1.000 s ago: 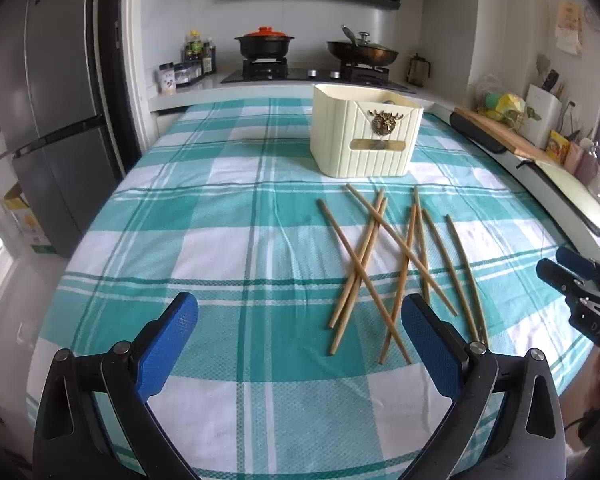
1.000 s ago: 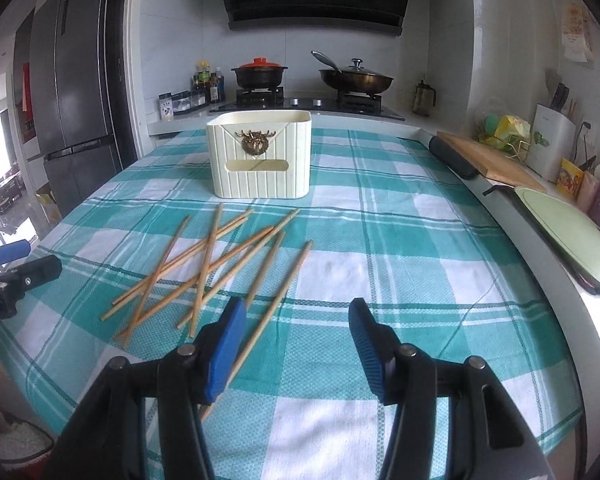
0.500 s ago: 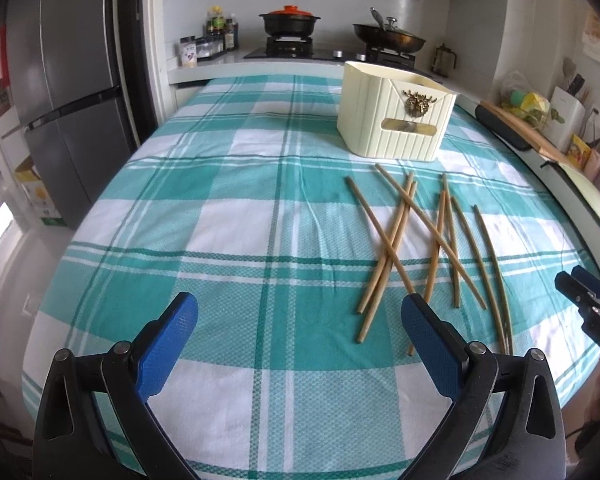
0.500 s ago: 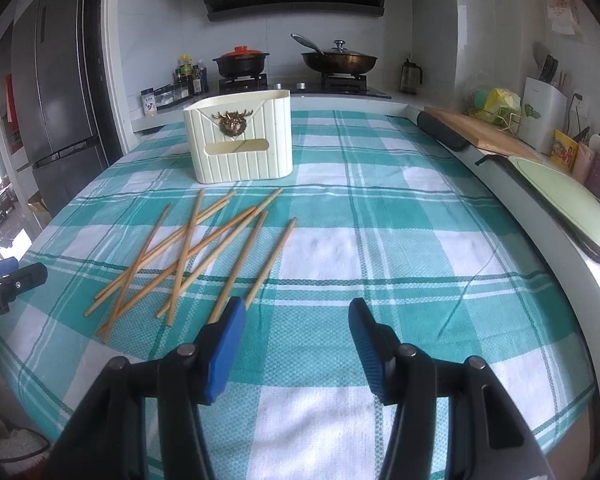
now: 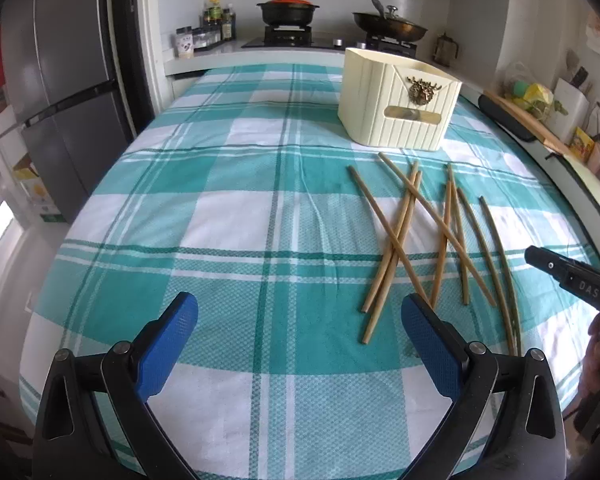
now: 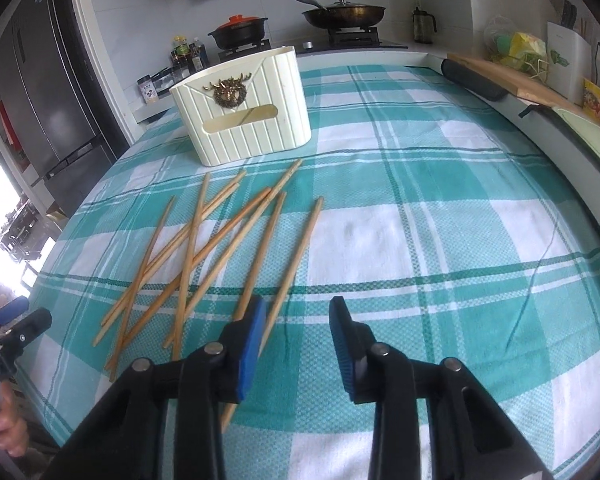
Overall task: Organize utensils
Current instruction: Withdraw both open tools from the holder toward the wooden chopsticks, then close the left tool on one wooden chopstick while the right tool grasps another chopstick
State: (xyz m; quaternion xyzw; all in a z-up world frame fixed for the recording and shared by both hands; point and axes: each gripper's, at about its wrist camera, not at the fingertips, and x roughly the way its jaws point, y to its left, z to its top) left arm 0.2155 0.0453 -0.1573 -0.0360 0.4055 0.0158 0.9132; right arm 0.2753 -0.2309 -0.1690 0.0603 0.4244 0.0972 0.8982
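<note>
A loose scatter of thin, light-brown wooden chopsticks [image 6: 204, 252] is spread flat on the teal-and-white checked tablecloth [image 6: 420, 240], several crossed over one another, just in front of the cream ribbed plastic holder with a brass stag ornament [image 6: 244, 120], which is stood upright behind them.

The right gripper [image 6: 296, 328] is held low at the near ends of the rightmost sticks, its blue pads apart and nothing between them; one stick is seen beside, and partly hidden under, its left pad. The left gripper [image 5: 298, 340] is held with its pads wide apart over bare cloth, to the left of the pile, and is likewise empty.

Trouble is most likely to be caused by the overlaps: if a crossed stick is pinched, a neighbour may be dragged or flicked along with it, possibly off the near table edge. A thin round stick may be rolled out of the pads if it is caught off-centre, or the soft cloth may be nipped and pulled. Held at one end only, a stick may droop and be knocked against the holder's rim.
</note>
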